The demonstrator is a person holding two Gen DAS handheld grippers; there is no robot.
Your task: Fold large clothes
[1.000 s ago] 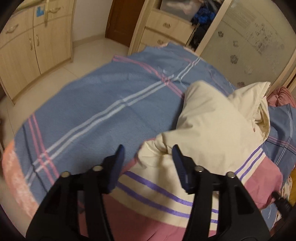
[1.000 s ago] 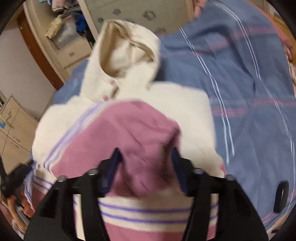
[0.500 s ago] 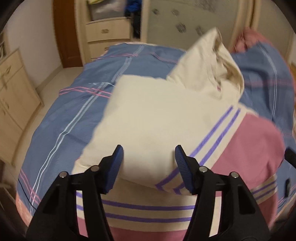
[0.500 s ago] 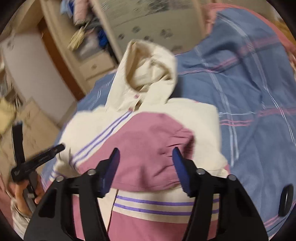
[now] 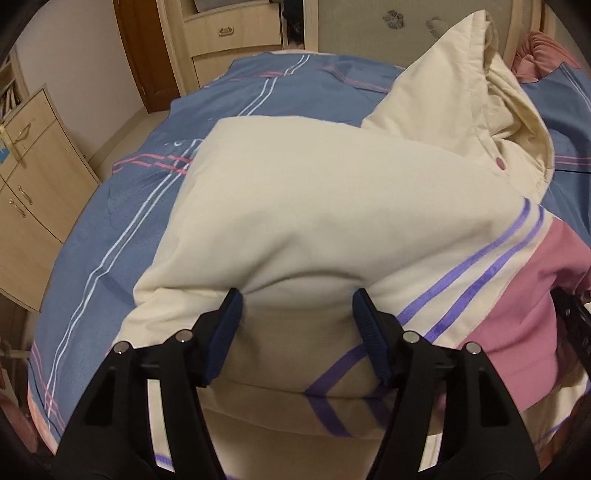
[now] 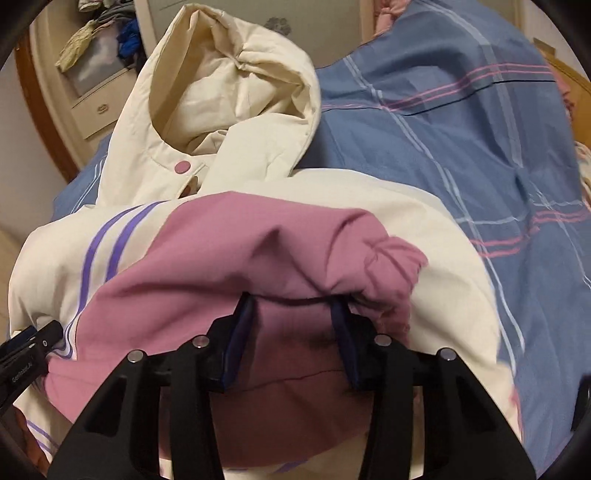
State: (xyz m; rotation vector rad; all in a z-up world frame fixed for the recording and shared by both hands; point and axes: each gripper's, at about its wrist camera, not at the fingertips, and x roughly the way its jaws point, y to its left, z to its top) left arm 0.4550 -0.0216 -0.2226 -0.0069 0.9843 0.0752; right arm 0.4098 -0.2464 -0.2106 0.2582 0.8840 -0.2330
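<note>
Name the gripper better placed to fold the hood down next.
Left, probably. The left gripper sits on the cream side leading to the hood; the right gripper is closing around the pink sleeve.

A bedroom in a home. A bed fills most of both views, covered by a blue sheet with pink and white stripes. Beyond its far end stands a pale wooden drawer unit with metal handles, and beside that a brown wooden door. To the bed's left are light wood cupboards. Loose clothes are piled on an open shelf beyond the bed.
</note>
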